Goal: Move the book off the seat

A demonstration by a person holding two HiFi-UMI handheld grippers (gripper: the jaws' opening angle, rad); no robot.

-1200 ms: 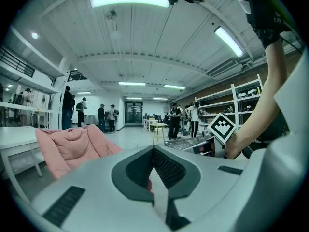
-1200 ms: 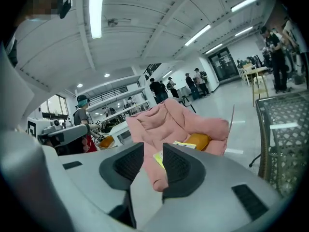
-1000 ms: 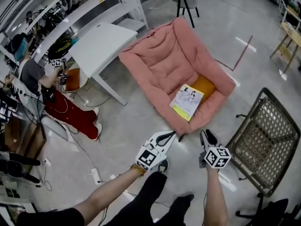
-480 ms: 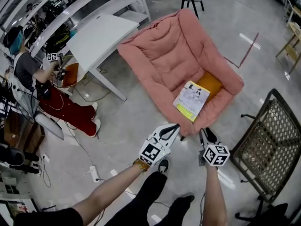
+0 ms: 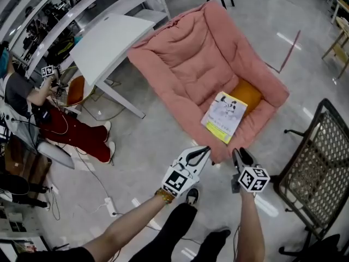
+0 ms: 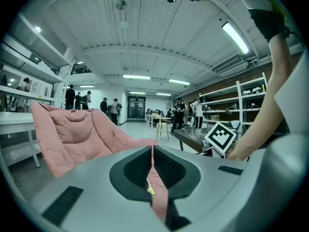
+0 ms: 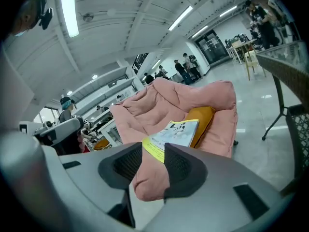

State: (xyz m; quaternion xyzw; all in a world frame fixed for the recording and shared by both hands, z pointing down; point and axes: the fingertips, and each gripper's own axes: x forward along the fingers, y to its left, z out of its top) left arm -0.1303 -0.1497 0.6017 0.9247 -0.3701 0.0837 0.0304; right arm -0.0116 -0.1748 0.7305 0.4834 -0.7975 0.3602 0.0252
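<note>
Left tongs [image 5: 203, 150]: jaws brought together to a thin slit, nothing between them, as their own view confirms [image 6: 152, 151]. Right tongs [image 5: 238, 153]: jaws apart and just opened further, holding nothing; through the gap [image 7: 153, 151] show only the seat's front rim and the book's yellow edge beyond it. Both tongs hang just short of the front rim of the seat [image 5: 185, 64], a soft pink armchair standing on the floor. The book [image 5: 224, 116] lies flat on the seat cushion near its front, one corner against an orange cushion [image 5: 248, 94], well apart from either pair of tongs. The right gripper view gives the cover [image 7: 174, 132] most closely: pale, with a line drawing and a yellow band along the near edge; its print is too small to read. The left gripper view shows almost none of the book, only the pink seat back [image 6: 72, 129], the marker cube [image 6: 221, 137] of the right tongs and, far off, standing people and wall shelves. Only the head view shows the surroundings from above: a white table [image 5: 109, 42] beside the seat, a mesh chair [image 5: 322, 157] to its right, a seated person in red trousers [image 5: 32, 100] and a power strip [image 5: 110, 204] on the floor.
</note>
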